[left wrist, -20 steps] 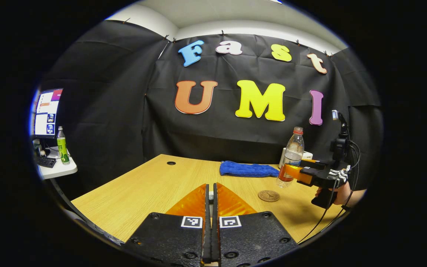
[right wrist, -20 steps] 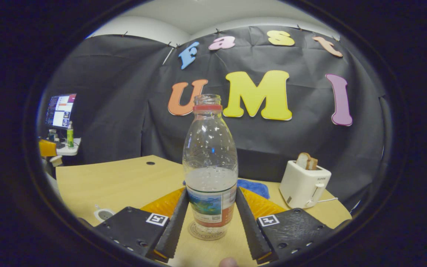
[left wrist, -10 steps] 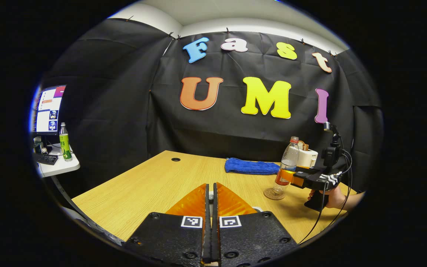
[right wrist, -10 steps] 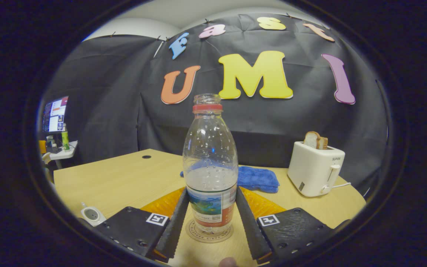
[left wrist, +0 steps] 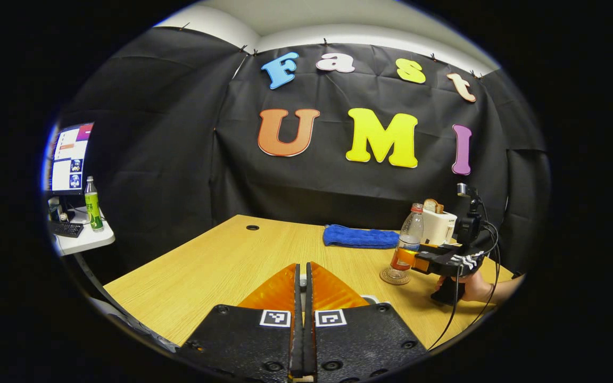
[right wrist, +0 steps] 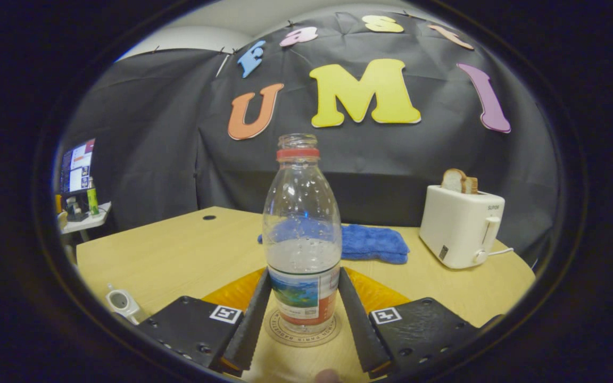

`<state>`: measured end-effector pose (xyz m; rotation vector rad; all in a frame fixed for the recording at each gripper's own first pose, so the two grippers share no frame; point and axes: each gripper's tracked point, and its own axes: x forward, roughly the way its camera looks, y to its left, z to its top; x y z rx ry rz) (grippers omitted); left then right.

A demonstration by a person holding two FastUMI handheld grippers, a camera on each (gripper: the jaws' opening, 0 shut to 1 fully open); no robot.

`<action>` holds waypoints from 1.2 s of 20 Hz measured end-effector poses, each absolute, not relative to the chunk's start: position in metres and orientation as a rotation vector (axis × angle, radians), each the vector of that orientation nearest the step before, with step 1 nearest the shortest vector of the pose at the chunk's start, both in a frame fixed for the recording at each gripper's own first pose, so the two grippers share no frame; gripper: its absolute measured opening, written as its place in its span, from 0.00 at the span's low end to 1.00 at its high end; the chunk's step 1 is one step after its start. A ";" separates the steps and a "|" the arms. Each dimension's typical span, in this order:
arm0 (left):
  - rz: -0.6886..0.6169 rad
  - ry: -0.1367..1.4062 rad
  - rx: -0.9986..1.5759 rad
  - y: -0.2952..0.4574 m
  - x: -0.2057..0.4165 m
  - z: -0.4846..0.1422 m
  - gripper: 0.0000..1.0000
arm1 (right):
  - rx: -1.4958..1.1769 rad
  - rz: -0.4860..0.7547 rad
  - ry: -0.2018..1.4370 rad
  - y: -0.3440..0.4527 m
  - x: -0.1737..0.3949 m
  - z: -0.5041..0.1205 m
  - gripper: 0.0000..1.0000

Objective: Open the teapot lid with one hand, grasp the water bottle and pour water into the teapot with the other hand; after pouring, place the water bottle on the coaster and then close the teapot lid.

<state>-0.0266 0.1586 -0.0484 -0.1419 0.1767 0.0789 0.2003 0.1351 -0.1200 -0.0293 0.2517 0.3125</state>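
Observation:
The clear water bottle (right wrist: 302, 239), uncapped and part full, stands upright on the round brown coaster (right wrist: 285, 334). My right gripper (right wrist: 304, 275) is shut on it, one finger pressing each side of the label. In the left gripper view, the bottle (left wrist: 405, 244), coaster (left wrist: 391, 277) and right gripper (left wrist: 418, 260) sit at the table's right, held by a hand (left wrist: 474, 287). My left gripper (left wrist: 302, 266) is shut, with a small pale piece, seemingly the teapot lid's knob, between its tips. A small white teapot (right wrist: 119, 302) sits low at the left.
A white toaster (right wrist: 461, 226) with bread stands at the back right. A blue cloth (right wrist: 373, 242) lies behind the bottle. The wooden table (left wrist: 221, 266) has a cable hole (left wrist: 252, 227). A side table with a monitor and green bottle (left wrist: 91, 205) stands far left.
The right gripper has come down with the bottle, which hung above the table a second ago and now rests on the coaster. The left gripper stays shut and has barely moved.

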 end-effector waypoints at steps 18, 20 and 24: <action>0.053 0.145 -0.131 0.140 -0.027 -0.035 0.03 | 0.003 0.279 0.287 0.116 0.142 -0.105 0.98; 0.046 0.127 -0.146 0.131 -0.025 -0.033 0.03 | 0.005 0.264 0.273 0.106 0.122 -0.095 0.97; 0.077 0.155 -0.169 0.125 -0.016 -0.052 0.03 | -0.010 0.247 0.203 0.083 0.084 -0.073 0.96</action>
